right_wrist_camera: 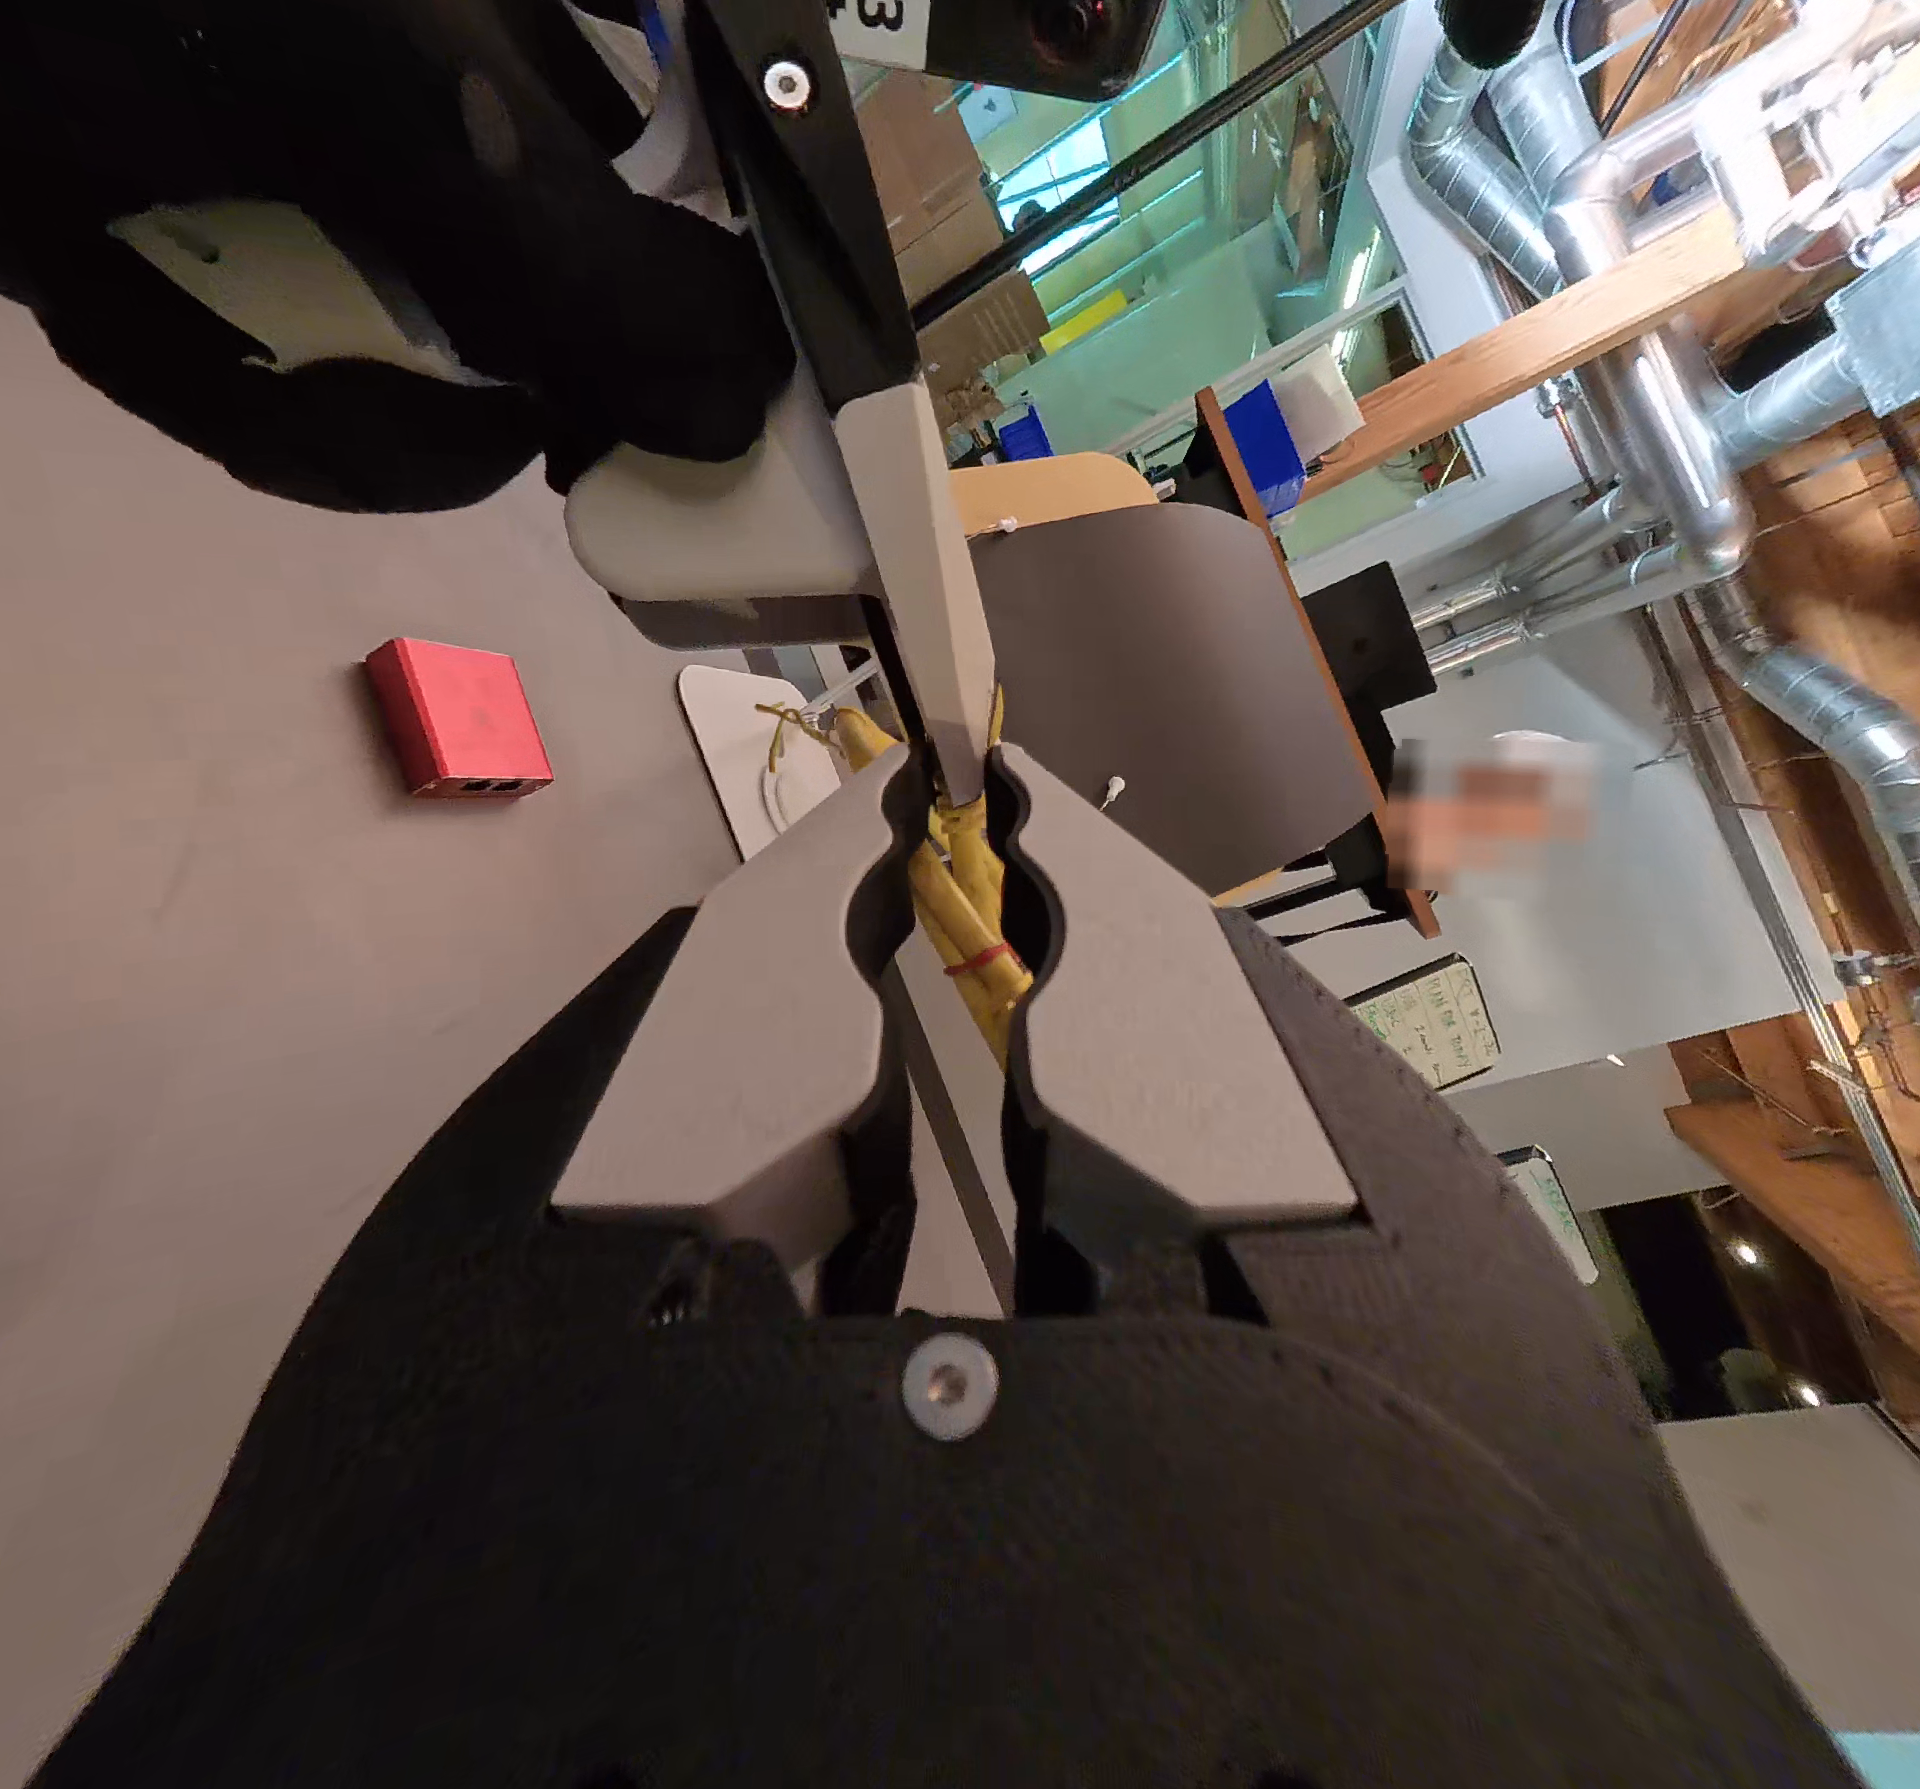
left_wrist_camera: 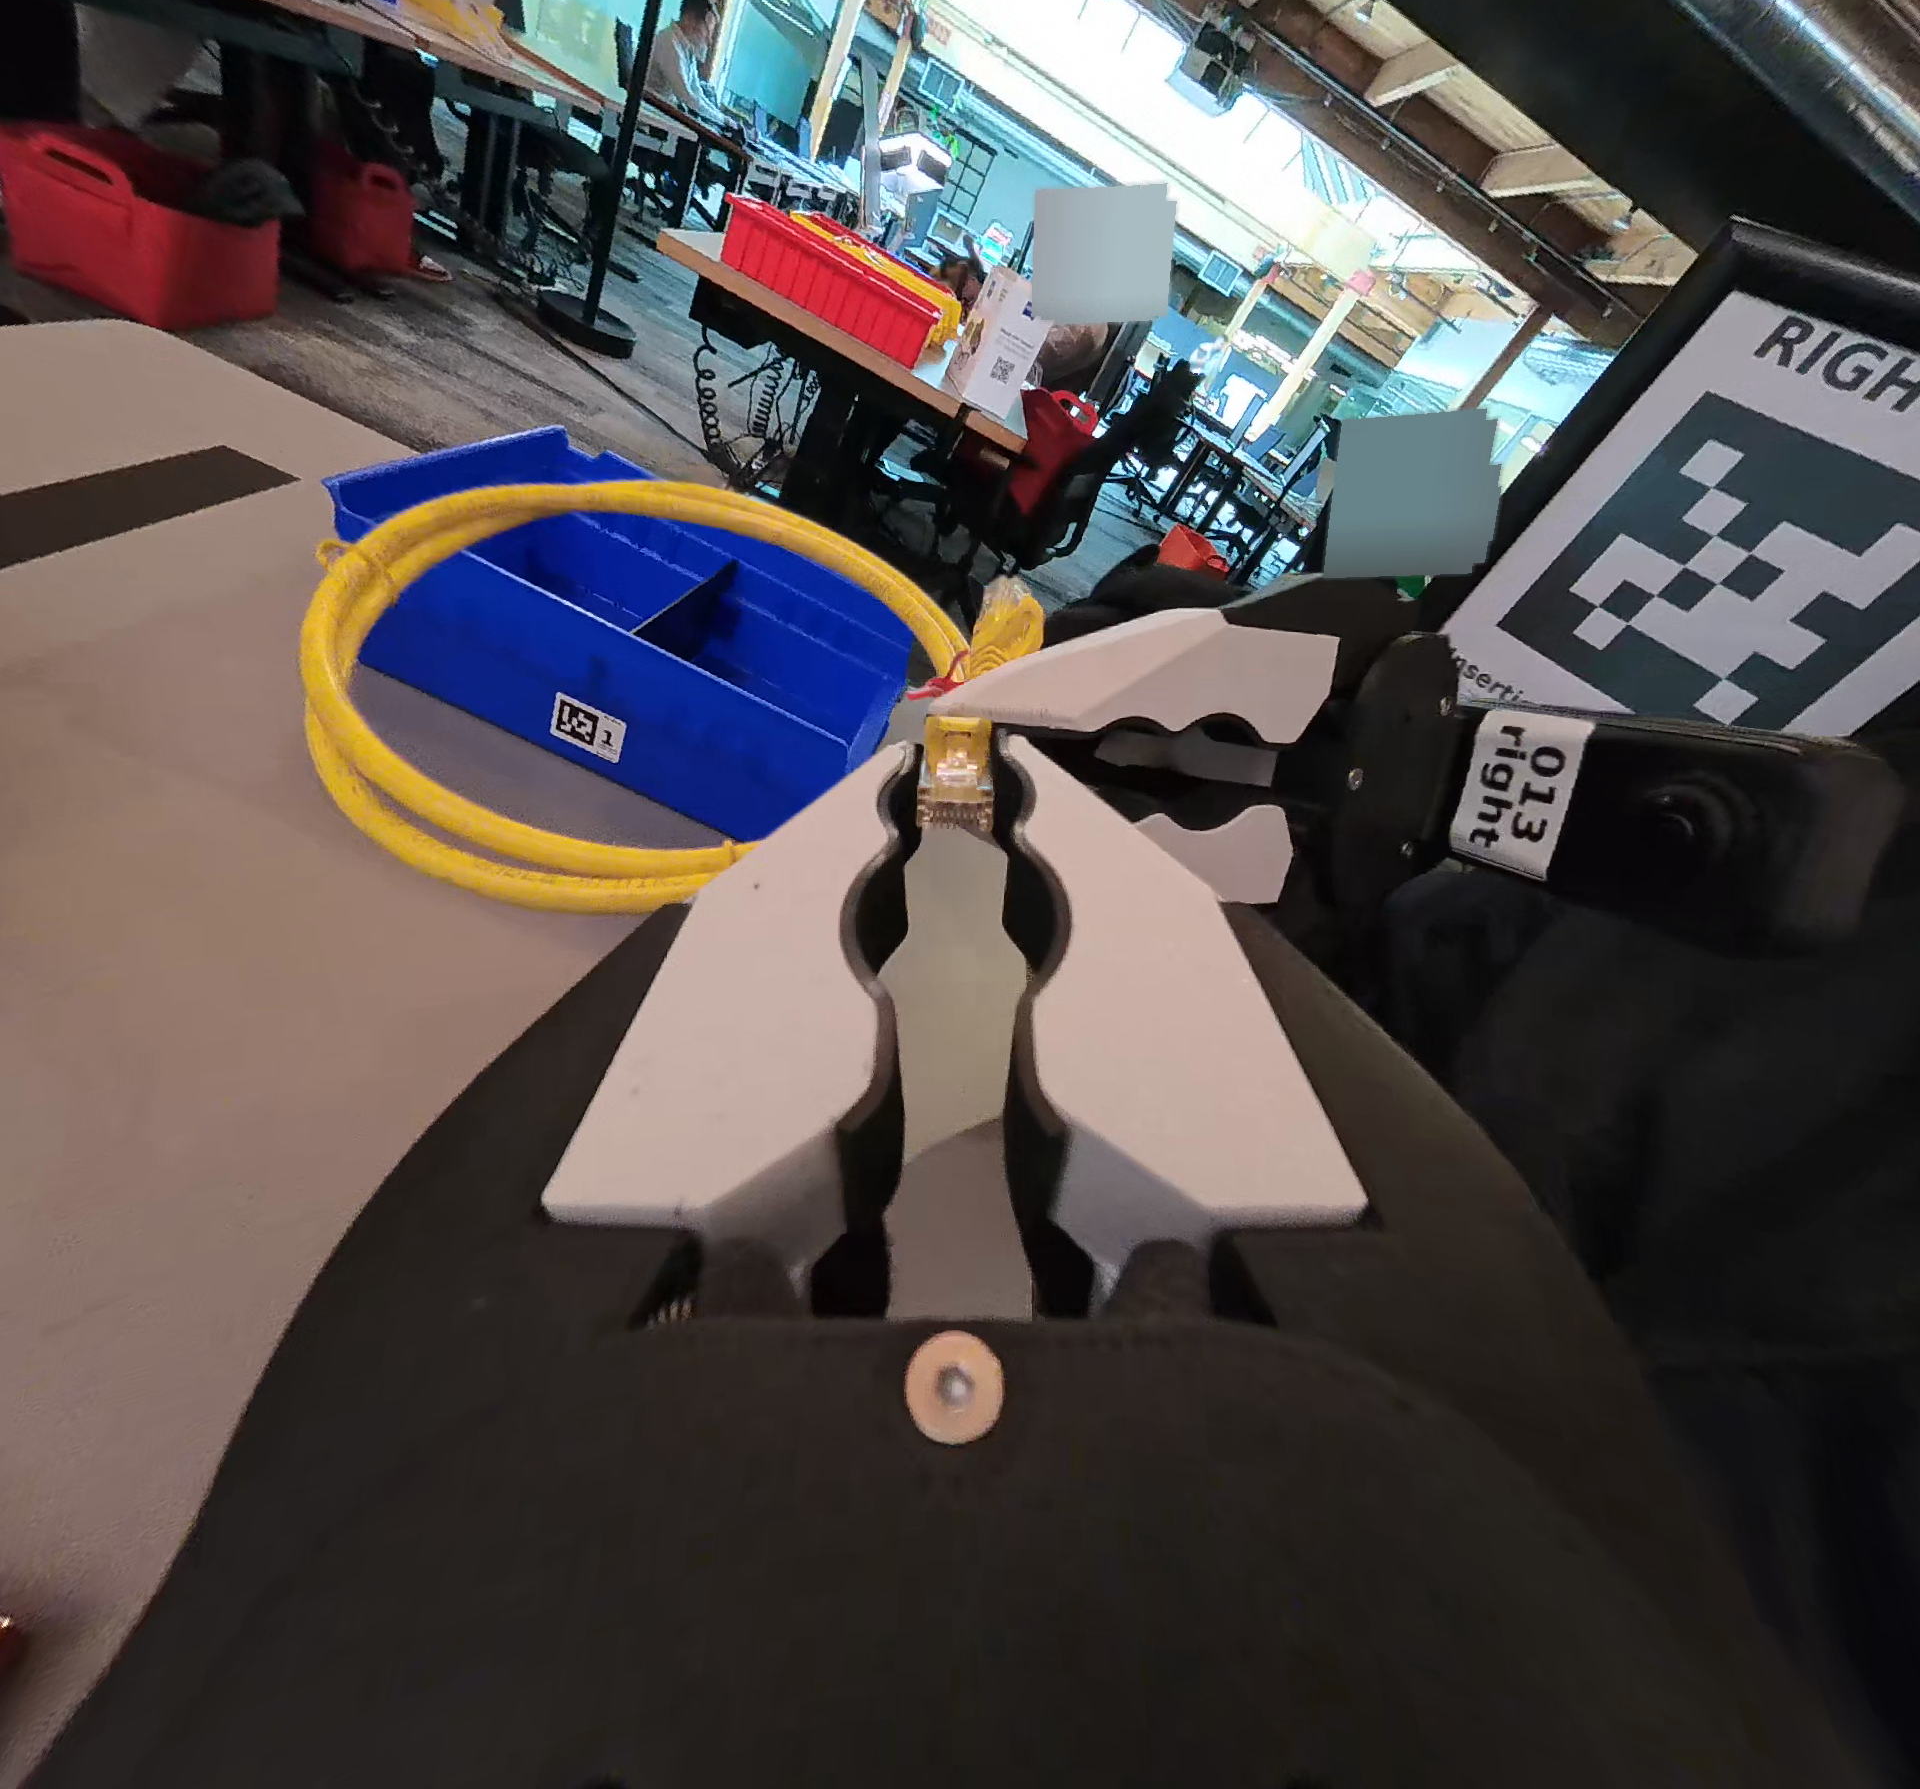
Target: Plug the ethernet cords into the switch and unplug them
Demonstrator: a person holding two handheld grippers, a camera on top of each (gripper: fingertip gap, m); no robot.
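My left gripper [left_wrist_camera: 954,765] is shut on the clear plug [left_wrist_camera: 954,783] of a yellow ethernet cord. The cord [left_wrist_camera: 343,700] coils out to the left on the grey table, around a blue bin. My right gripper [right_wrist_camera: 951,775] is shut on the bundled yellow cords [right_wrist_camera: 966,918], which are tied with a red band. Its fingers [left_wrist_camera: 1143,679] reach in from the right and meet the left gripper's tips. In the right wrist view one of the left gripper's fingers [right_wrist_camera: 925,576] comes down between my tips. The red switch [right_wrist_camera: 457,716] lies on the table, off to the left and away from both grippers.
A blue divided bin [left_wrist_camera: 623,638] stands on the table [left_wrist_camera: 156,960] inside the cord loop. A white flat object [right_wrist_camera: 743,752] lies beyond the switch. A black strip [left_wrist_camera: 125,498] marks the table's far left. Other tables, red bins and seated people are in the background. The grippers are tip to tip, or close to it. The red switch [right_wrist_camera: 457,716] is about 30 cm from both grippers' fingertips.
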